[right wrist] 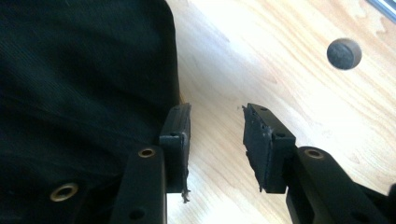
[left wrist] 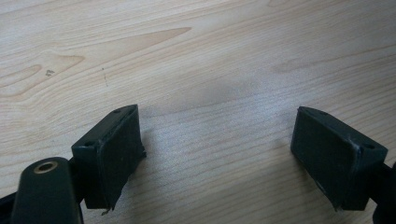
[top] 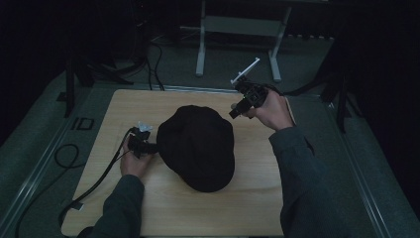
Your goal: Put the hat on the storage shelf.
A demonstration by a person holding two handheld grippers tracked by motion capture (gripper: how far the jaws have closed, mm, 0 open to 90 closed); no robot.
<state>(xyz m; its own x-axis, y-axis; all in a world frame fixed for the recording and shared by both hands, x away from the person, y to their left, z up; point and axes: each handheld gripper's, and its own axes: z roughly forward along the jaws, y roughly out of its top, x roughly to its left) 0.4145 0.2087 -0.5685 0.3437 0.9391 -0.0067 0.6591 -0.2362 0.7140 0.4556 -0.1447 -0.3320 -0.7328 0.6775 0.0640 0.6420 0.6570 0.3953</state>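
Black cap [top: 198,146] lying crown-up at the middle of the wooden worktop [top: 247,198], its brim toward the person's side. Left hand-held gripper [top: 148,147], seen from the high view, sits low at the cap's left edge, just beside the fabric; whether it touches cannot be told there. In the left gripper view its jaws stand wide apart over bare wood grain [left wrist: 210,70], with nothing between the pads [left wrist: 116,149]. Right hand-held gripper [top: 236,111] is held above the worktop near the cap's far right edge, its grey plate tilted up and away from the person. In the right gripper view the jaws are partly open and hold nothing: one pad [right wrist: 177,140] lies against or just beside the cap's dark edge [right wrist: 84,93], the other pad [right wrist: 264,144] over bare wood. A round dark hole [right wrist: 344,53] in the worktop lies beyond them. Cable [top: 89,188] trails from the left hand-held gripper across the worktop's near left corner.
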